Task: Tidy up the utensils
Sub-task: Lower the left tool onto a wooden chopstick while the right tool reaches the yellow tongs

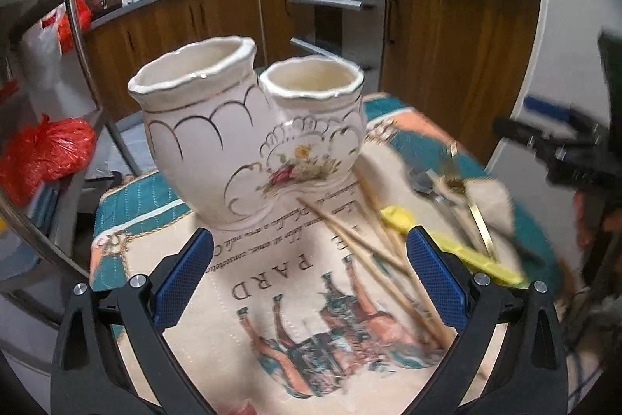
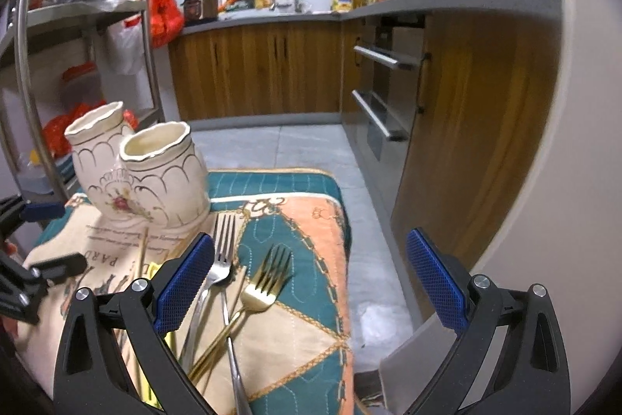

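- Cream ceramic double-pot utensil holder with gold scallop trim and a flower motif (image 1: 248,135): upright toward the far left of the cloth-covered table; both mouths show bare inner walls near the rim, no handle projecting from either; bottoms not visible.
- Pair of pale wooden chopsticks (image 1: 373,259): flat on the cloth, just in front of and to the right of the holder base, far tips close to it.
- Yellow plastic utensil (image 1: 447,244): flat beside the chopsticks, partly under them; type not discernible.
- Silver steel fork (image 2: 223,259) and gold-coloured fork (image 2: 260,290): flat on the cloth to the right of the holder, handles crossing, tines toward the far edge. Further metal pieces in the same heap, blurred in the left view.
- Patterned cloth in teal, peach and cream with a printed horse (image 1: 311,306): covers the table under all items.
- Left tongs (image 1: 311,282): spread wide, nothing between the blue pads, above the cloth short of the holder.
- Right tongs (image 2: 311,282): spread wide, nothing gripped, left pad just above the fork handles.
- Progress, as judged: at or near the start. No visible utensil loaded; chopsticks, yellow piece, both forks and remaining metal items left to lift and stand in the holder.
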Tool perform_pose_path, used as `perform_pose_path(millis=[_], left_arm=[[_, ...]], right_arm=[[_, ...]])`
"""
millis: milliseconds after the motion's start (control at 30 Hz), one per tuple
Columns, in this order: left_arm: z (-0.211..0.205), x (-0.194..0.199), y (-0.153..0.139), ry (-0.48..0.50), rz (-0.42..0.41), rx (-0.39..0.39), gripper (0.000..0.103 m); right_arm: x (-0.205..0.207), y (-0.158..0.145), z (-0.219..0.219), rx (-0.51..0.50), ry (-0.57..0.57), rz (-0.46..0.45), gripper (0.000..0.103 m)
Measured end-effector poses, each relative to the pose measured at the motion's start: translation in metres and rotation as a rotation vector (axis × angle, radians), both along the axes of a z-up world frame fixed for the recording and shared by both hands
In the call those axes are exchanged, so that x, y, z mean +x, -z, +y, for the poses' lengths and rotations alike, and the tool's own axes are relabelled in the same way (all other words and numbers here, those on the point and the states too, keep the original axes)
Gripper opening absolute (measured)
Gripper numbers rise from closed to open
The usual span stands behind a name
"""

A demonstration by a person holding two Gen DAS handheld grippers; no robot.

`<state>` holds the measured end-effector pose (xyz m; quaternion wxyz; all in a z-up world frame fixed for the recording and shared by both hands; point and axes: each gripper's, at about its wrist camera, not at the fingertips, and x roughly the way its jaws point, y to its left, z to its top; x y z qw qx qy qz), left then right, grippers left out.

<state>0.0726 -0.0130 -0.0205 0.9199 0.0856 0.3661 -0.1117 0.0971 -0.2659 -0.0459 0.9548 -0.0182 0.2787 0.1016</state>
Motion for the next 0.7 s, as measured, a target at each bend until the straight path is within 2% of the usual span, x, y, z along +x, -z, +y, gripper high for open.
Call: perform_pose_path(millis=[67, 200, 333, 433, 633, 700], left_arm=[[-0.001, 0.002, 0.005, -0.006, 0.019, 0.006, 0.098], [0.015, 0.002, 0.015, -0.034, 0.078, -0.098, 0.097], [0.016, -0.001, 0.021, -0.026, 0.11, -0.131, 0.097], [0.007, 0.0, 0.03, -0.03, 0.149, -0.109, 0.093], [-0.01, 0.007, 0.043, -0.062, 0.201, -0.062, 0.074], [-0.015, 0.008, 0.044, -0.064, 0.202, -0.055, 0.073]], right_arm=[[0.007, -0.002, 0.004, -0.013, -0.01, 0.008, 0.098], [0.01, -0.006, 0.01, 0.017, -0.057, 0.011, 0.098], [0.009, 0.003, 0.012, 0.055, -0.095, 0.059, 0.098], [0.007, 0.002, 0.011, 0.068, -0.097, 0.062, 0.098], [0.003, -0.001, 0.01, 0.069, -0.088, 0.042, 0.098], [0.001, -0.001, 0.011, 0.065, -0.087, 0.039, 0.098]])
